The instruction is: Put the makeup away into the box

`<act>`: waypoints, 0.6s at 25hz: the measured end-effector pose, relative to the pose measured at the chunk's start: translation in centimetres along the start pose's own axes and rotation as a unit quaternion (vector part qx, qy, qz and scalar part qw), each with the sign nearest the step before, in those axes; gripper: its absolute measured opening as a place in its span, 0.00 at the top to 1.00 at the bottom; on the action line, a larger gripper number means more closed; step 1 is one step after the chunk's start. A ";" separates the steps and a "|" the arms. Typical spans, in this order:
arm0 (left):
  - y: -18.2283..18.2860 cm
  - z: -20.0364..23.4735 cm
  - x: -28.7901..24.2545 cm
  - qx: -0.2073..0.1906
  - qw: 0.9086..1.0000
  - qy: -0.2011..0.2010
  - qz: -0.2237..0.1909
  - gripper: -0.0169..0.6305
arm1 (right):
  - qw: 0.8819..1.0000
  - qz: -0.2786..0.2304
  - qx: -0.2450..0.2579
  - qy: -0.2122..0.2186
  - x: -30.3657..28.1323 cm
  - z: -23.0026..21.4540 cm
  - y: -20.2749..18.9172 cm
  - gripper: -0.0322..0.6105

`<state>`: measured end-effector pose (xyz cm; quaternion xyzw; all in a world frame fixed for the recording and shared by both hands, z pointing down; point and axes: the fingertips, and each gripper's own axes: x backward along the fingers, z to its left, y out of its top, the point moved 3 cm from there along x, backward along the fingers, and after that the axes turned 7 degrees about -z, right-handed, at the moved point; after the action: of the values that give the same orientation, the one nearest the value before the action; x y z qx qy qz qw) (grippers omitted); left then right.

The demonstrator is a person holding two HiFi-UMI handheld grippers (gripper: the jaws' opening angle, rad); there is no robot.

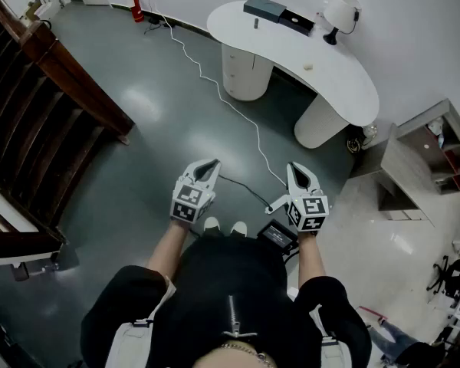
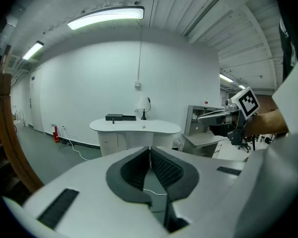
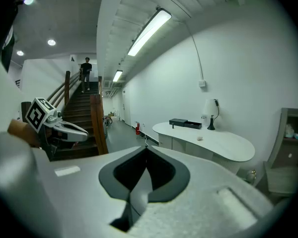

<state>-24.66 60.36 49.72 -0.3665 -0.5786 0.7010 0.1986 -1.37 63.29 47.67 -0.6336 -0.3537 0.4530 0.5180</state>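
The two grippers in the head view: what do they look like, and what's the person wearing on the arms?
The left gripper and right gripper are matching pale grey-white plastic shells tapering to a beak-like point, lined inside with dark ribbed pads. Each carries a cube with black-and-white square markers at the back. The person wears a black short-sleeved top with pale shoulder straps.
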 end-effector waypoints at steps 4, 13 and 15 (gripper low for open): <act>-0.2 -0.7 0.0 0.000 1.000 -0.002 0.002 0.94 | 1.000 -0.001 -0.003 0.000 0.5 -0.1 -0.1 0.94; -0.4 -1.5 -0.1 -0.002 1.000 -0.009 0.010 0.94 | 1.000 -0.002 -0.011 0.007 0.9 -0.1 -0.6 0.94; -0.5 -1.4 -0.2 -0.002 1.000 -0.010 0.012 0.94 | 1.000 0.002 -0.009 0.001 0.9 -0.3 -0.7 0.94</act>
<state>-23.53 61.27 50.18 -0.3668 -0.5774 0.7060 0.1832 -0.78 64.17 48.23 -0.6392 -0.3563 0.4502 0.5116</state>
